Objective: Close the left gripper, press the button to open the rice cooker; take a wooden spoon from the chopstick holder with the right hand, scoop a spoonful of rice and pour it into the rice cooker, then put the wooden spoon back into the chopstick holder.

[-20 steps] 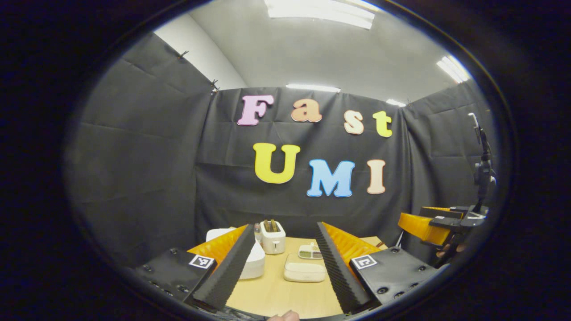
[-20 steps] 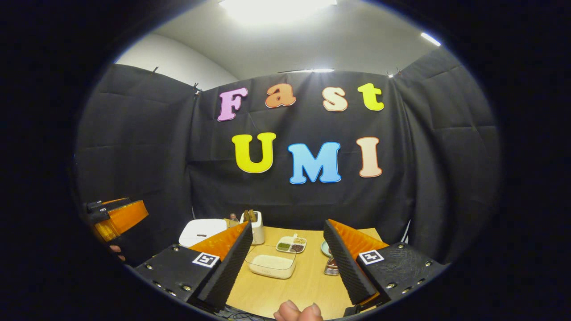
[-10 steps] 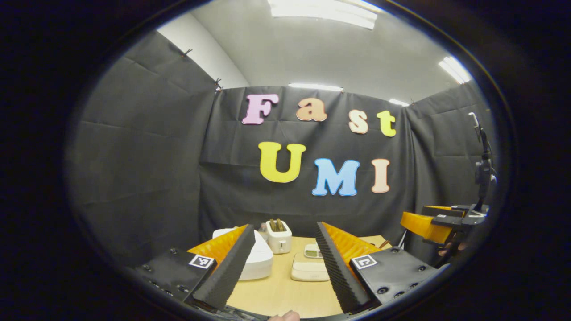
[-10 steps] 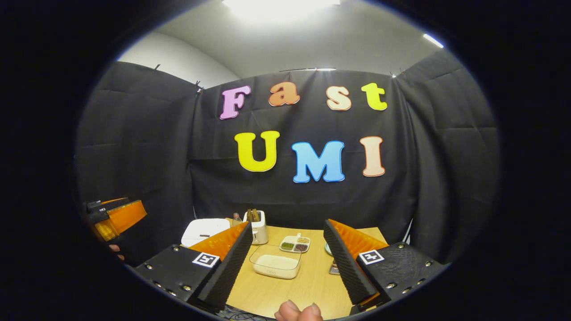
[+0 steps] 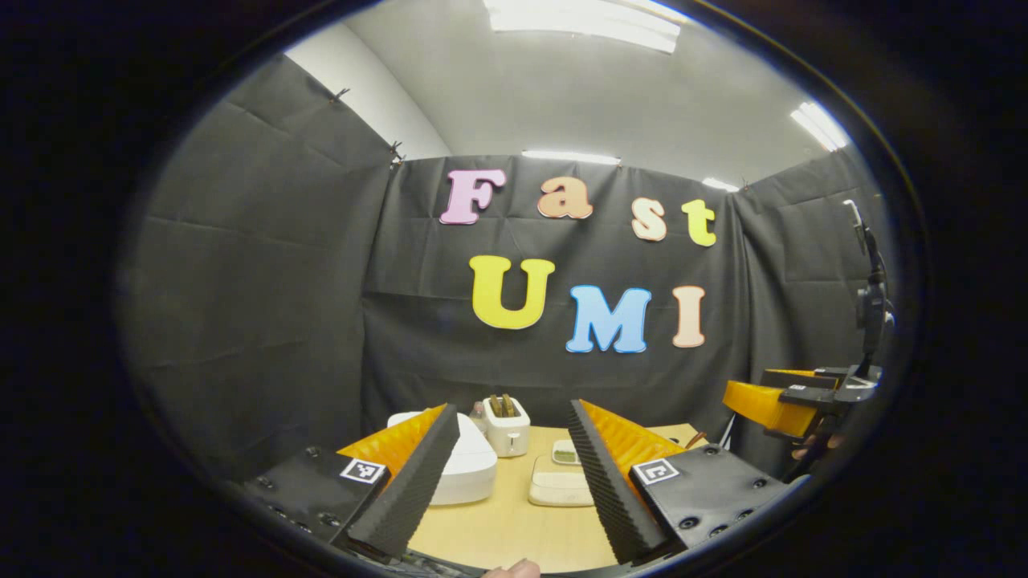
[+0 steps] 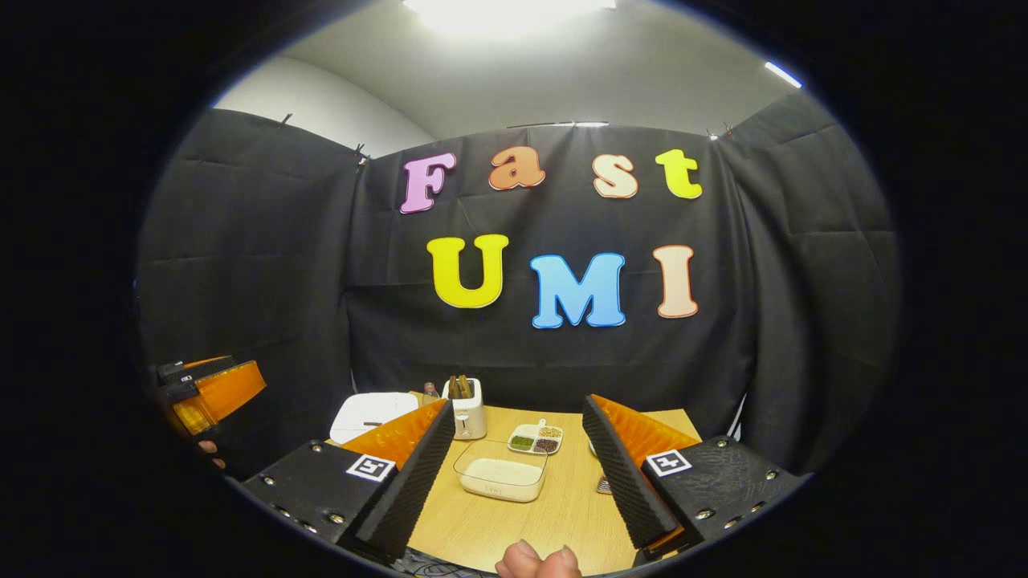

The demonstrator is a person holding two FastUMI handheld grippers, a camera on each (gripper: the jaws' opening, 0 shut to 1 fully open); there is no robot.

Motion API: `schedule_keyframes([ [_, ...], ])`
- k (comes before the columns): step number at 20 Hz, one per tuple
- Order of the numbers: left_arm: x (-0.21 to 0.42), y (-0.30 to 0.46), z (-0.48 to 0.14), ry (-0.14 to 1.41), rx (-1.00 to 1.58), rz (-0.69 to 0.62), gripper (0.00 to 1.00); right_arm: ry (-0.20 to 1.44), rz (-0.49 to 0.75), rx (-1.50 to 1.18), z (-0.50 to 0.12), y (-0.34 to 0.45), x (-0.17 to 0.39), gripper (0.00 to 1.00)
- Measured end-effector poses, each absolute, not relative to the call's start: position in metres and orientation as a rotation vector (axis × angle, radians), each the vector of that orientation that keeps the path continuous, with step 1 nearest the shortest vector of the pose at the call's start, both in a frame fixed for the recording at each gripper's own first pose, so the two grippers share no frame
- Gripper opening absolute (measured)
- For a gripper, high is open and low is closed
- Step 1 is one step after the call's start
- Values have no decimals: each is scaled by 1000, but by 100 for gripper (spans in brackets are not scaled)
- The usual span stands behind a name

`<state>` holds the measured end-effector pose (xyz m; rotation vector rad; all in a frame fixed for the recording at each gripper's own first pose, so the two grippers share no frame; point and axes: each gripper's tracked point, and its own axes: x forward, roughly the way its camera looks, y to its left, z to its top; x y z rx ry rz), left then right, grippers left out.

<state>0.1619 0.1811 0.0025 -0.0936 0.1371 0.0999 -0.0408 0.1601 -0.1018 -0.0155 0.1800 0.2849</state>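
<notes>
Rice cooker [image 5: 470,466], white, lid down, at counter's [image 6: 554,514] far left. Chopstick holder [image 6: 467,413] just right of it, wooden handles upright inside. Clear rice container [image 6: 499,478] mid-counter. Left gripper [image 5: 506,482] and right gripper [image 6: 522,486] both raised above the near edge, fingers spread, holding nothing.

A small divided dish [image 6: 536,438] of mixed grains sits on the wooden table [image 6: 562,514] toward the back, just beside a small bottle [image 6: 430,391].
</notes>
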Motion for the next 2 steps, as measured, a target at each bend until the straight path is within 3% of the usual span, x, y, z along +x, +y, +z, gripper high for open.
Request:
schedule_keyframes([
  [2,161,180,2,138,-95,99,96,182,283,-12,-102,159,-41,98],
])
